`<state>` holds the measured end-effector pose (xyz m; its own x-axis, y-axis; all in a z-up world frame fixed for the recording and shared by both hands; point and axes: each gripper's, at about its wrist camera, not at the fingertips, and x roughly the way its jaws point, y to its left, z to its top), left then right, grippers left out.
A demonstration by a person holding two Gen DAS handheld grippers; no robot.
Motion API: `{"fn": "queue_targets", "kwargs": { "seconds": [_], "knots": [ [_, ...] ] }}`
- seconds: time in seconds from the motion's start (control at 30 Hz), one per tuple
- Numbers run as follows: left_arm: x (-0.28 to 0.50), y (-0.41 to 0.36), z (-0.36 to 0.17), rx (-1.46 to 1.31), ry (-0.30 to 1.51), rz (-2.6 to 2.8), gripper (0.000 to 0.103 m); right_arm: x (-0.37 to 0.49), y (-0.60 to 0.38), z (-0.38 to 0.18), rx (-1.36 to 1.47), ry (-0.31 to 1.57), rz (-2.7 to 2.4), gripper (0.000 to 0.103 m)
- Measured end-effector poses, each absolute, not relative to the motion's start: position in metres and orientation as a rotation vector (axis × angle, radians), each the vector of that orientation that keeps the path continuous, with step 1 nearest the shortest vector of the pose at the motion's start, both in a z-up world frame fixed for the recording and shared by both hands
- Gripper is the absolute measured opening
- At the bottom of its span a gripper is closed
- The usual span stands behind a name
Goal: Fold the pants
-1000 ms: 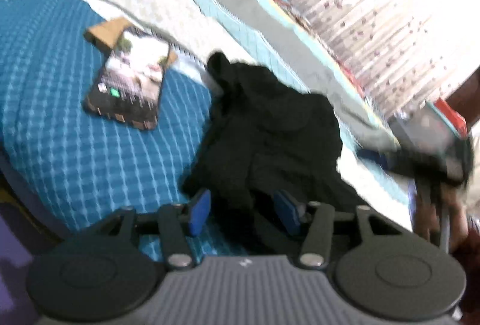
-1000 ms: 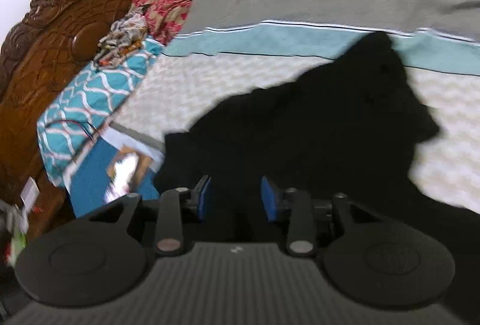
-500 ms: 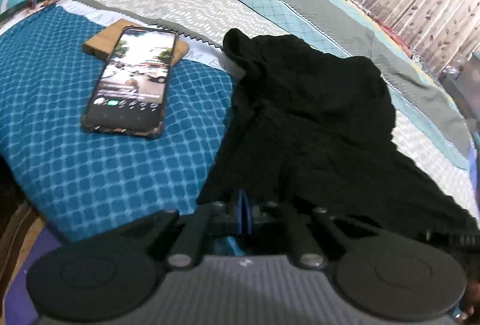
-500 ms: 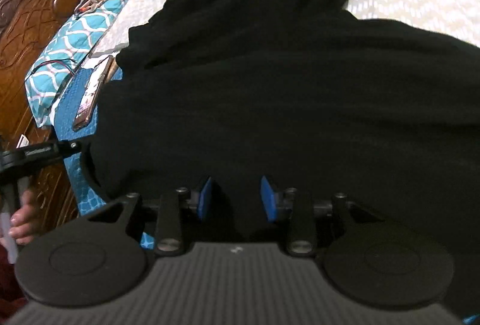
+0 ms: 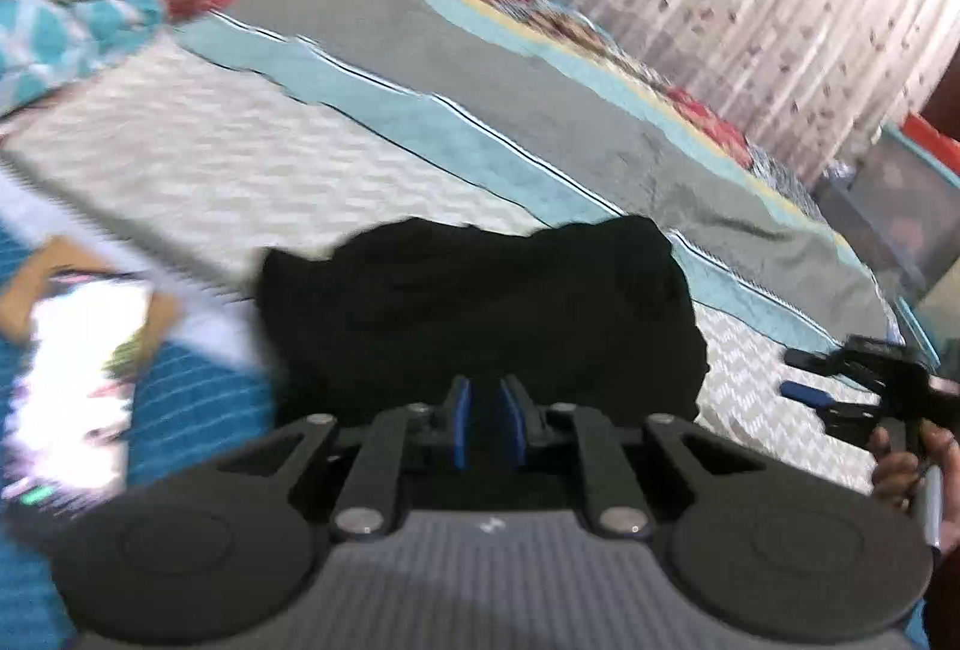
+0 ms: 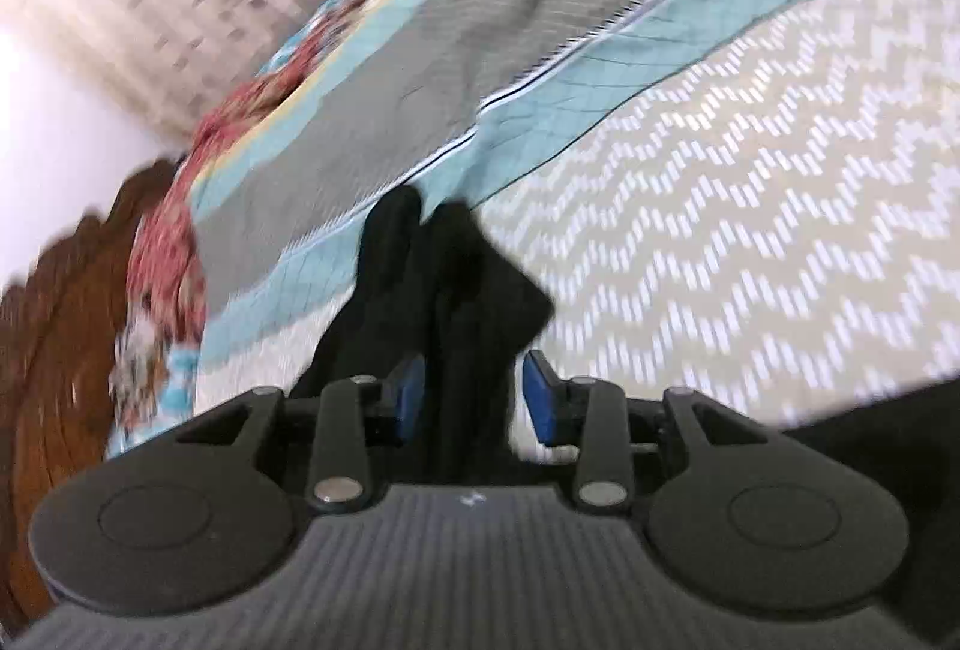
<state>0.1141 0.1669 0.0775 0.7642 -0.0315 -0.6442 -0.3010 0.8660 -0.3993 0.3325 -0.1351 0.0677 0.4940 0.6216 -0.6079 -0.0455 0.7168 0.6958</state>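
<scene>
Left gripper nearly closed, pinching the black pants on the bedspread; right gripper part-open, a fold of pants between the pads, grip uncertain. Phone beside the pants.

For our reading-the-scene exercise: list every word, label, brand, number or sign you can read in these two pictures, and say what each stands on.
No text can be read.
Phone screen: lit, but blurred; nothing legible.
Left claw body: a small pale mark, too small to read.
Right claw body: a similar mark, unreadable.
</scene>
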Motion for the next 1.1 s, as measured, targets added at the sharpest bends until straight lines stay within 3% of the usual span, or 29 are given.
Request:
{"fn": "queue_targets", "kwargs": {
  "seconds": [0.27,0.3,0.33,0.37,0.43,0.63,0.8,0.93,0.97,1.03,1.1],
  "knots": [
    [0.199,0.146,0.018,-0.498,0.832,0.177,0.013,0.404,-0.099,-0.001,0.732,1.152,0.360,0.039],
    [0.203,0.147,0.010,-0.500,0.859,0.191,0.013,0.406,-0.094,-0.007,0.735,1.179,0.366,0.037],
    [0.205,0.149,0.002,-0.508,0.886,0.203,0.012,0.407,-0.091,-0.009,0.724,1.173,0.372,0.025],
    [0.203,0.151,-0.004,-0.523,0.884,0.203,0.012,0.407,-0.084,-0.005,0.682,1.161,0.369,0.017],
    [0.197,0.152,-0.001,-0.523,0.871,0.191,0.012,0.408,-0.084,0.012,0.607,1.141,0.377,0.015],
    [0.190,0.146,0.012,-0.460,0.875,0.171,0.015,0.428,-0.150,0.084,0.459,0.880,0.304,0.014],
    [0.192,0.142,0.023,-0.397,0.855,0.166,0.018,0.449,-0.265,0.129,0.368,0.698,0.028,0.014],
    [0.197,0.142,0.041,-0.353,0.812,0.158,0.029,0.448,-0.339,0.126,0.239,0.666,-0.236,0.023],
    [0.198,0.143,0.047,-0.324,0.795,0.160,0.036,0.446,-0.349,0.118,0.223,0.685,-0.295,0.037],
    [0.201,0.149,0.057,-0.272,0.777,0.175,0.040,0.434,-0.381,0.105,0.260,0.710,-0.355,0.051],
    [0.209,0.159,0.061,-0.245,0.781,0.208,0.040,0.419,-0.404,0.098,0.332,0.712,-0.360,0.051]
  ]
}}
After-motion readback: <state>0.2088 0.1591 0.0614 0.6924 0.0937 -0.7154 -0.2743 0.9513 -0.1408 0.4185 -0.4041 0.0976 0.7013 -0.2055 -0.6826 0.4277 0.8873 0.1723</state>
